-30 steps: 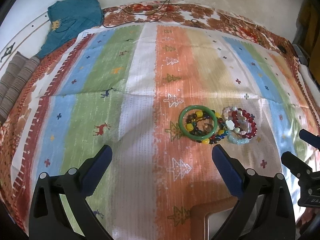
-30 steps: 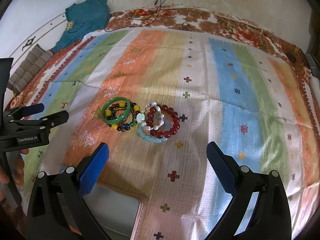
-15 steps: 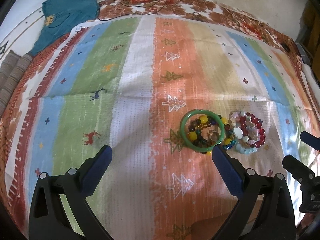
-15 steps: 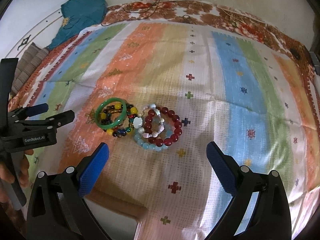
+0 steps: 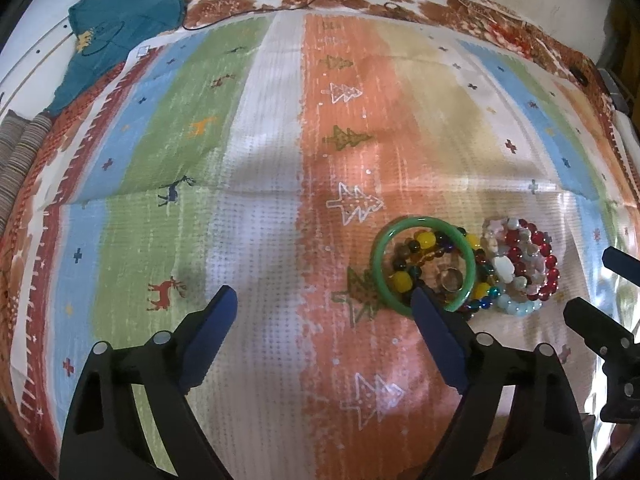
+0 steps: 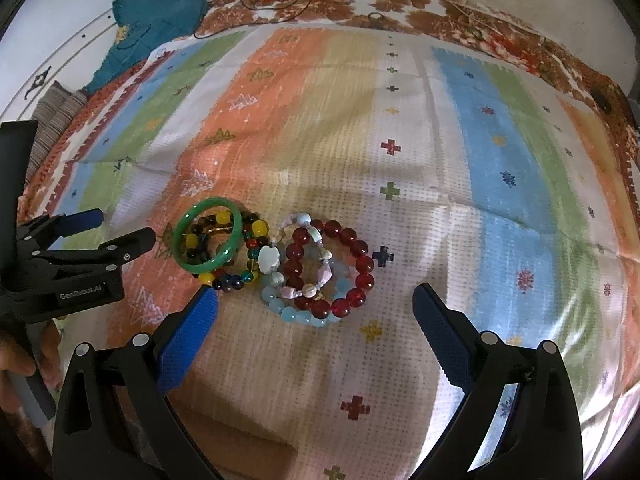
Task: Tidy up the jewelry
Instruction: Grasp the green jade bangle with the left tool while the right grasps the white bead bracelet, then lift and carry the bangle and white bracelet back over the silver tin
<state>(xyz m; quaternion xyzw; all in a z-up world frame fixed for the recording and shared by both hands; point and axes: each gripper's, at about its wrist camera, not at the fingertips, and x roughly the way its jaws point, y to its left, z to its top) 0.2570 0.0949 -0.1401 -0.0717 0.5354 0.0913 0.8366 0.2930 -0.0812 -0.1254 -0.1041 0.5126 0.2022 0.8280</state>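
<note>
Left wrist view: the left tool (image 5: 324, 306) points steeply down at a bed covered by a striped cloth in orange, green, blue and white with small tree and deer motifs (image 5: 256, 208). Its blue-padded jaws stand wide apart and have just been closing a little; nothing lies between them but cloth. The smooth green bangle (image 5: 423, 265) lies just past the right finger's tip, which overlaps the bangle's near rim. Inside and under the bangle sits a bracelet of yellow, brown and dark blue beads (image 5: 416, 248), with a small metal ring (image 5: 451, 279) by it. Further right lies a bracelet of round dark red beads (image 5: 536, 258), piled with pale pink and light blue beaded strands. The right tool (image 5: 592, 284) shows at the right edge. A teal garment (image 5: 120, 28) lies far ahead to the left.

Right wrist view: the right tool (image 6: 316, 308) is released, jaws wide, empty. The red bead bracelet (image 6: 344, 264) and the light blue strand (image 6: 296, 312) lie just ahead between its fingertips, the green bangle (image 6: 208, 240) ahead of the left finger. The left tool (image 6: 116, 228) is at left, a hand (image 6: 24, 364) below it on the handle.
</note>
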